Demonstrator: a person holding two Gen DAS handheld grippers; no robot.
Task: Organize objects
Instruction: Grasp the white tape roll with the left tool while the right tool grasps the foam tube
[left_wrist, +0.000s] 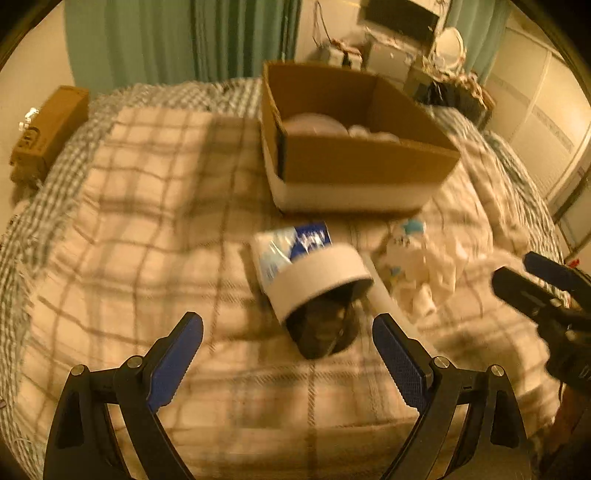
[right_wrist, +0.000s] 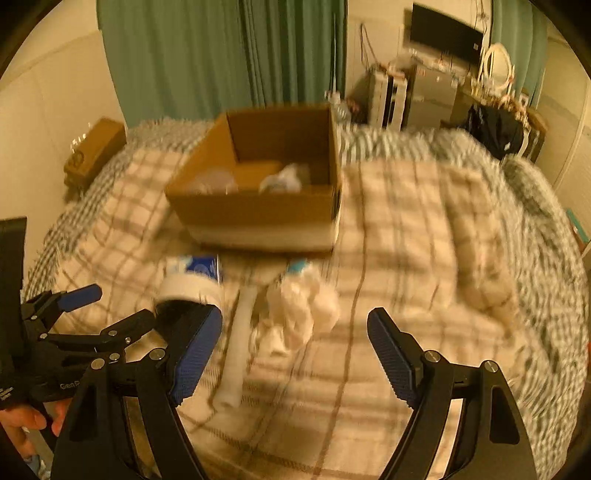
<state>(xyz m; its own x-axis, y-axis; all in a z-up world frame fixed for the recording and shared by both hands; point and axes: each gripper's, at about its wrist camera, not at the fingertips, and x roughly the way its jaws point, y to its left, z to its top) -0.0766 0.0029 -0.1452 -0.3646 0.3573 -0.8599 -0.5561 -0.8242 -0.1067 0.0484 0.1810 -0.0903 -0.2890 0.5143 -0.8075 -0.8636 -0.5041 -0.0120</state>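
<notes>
Both grippers stand with jaws wide and nothing between them. Left gripper (left_wrist: 288, 343) points down at the bed (left_wrist: 147, 221), and the white cup (left_wrist: 314, 284) lies just ahead of it, on its side on the checked blanket. This cup is on the near side of the cardboard box (left_wrist: 354, 158), a little apart from the box wall. Its long axis runs from the box toward the gripper: the blue-printed bottom end points to the box, the dark open mouth points to the gripper. The mouth sits about midway between the two blue pads, so I judge the left hand is the nearer one for this cup.

Right gripper (right_wrist: 295, 339) hangs to the right of the cup. Ahead of it lies a crumpled white bundle (right_wrist: 299, 310) with a blue-capped piece, also on the near side of the box, and a white tube (right_wrist: 238, 339) lies between cup and bundle, its length running away from the box. The bundle is nearer to the right hand.

Inside the box some pale things already rest, too blurred to name.
</notes>
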